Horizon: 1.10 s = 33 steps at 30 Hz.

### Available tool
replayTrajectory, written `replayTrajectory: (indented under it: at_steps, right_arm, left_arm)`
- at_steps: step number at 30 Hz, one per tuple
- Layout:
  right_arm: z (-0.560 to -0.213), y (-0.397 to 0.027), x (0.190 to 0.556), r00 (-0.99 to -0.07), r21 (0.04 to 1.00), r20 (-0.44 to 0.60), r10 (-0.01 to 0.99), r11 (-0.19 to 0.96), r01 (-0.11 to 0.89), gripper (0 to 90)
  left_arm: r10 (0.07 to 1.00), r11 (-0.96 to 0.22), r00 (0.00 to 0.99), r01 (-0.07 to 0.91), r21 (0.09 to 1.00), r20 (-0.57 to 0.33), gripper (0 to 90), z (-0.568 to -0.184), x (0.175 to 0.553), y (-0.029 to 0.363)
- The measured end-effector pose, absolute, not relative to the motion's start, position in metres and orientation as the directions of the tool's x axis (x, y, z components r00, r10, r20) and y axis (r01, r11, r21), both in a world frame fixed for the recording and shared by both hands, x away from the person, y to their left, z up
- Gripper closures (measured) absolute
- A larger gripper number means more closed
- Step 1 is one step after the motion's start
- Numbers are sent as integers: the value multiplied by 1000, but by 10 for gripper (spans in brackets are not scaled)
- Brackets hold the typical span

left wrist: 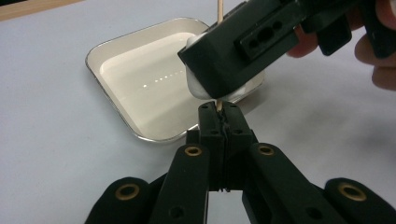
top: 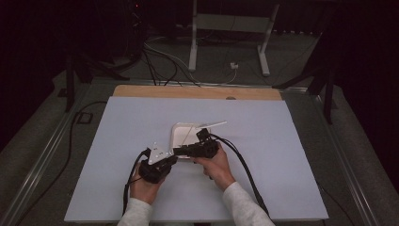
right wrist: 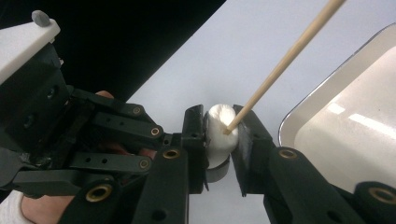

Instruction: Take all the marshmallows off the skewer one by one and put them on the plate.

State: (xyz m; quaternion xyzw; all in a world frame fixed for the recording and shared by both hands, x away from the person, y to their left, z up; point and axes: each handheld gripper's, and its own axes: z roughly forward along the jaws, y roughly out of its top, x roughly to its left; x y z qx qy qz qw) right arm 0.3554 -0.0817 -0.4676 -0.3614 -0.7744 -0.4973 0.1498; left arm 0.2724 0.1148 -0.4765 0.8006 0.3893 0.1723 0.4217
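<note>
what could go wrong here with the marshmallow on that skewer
The right hand-held gripper squeezes the marshmallow; too hard a squeeze might squash or tear it on the skewer. The left hand-held gripper pinches only the thin skewer's end, so the stick could twist, slip or snap when the marshmallow is pushed or pulled. The marshmallow sits near the white tray's rim, so if it comes free it might fall on the table rather than into the tray.

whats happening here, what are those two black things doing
A person works two hand-held tools over a white square tray on the table. The left tool is shut on the lower end of a thin wooden skewer. The right tool is clamped on a white marshmallow, with the skewer entering it.
</note>
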Motion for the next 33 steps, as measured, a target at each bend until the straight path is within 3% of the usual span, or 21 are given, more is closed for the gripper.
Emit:
replayTrajectory:
  at_steps: [26, 28, 30, 33]
  right_arm:
    - [-466, -90, 361, -661, 649, 618, 425, 198, 735, 789]
    - [-463, -96, 364, -652, 659, 618, 439, 163, 734, 794]
    - [-456, -111, 370, -629, 662, 642, 438, 97, 743, 796]
    - [-448, -123, 372, -651, 677, 620, 437, 121, 726, 794]
  left_arm:
    - [769, -415, 639, 472, 778, 22, 900, -481, 272, 110]
    - [770, -440, 636, 479, 760, 46, 900, -485, 271, 110]
    - [760, -414, 649, 478, 774, 6, 900, -486, 271, 114]
    - [740, -431, 672, 447, 784, 24, 900, -482, 269, 107]
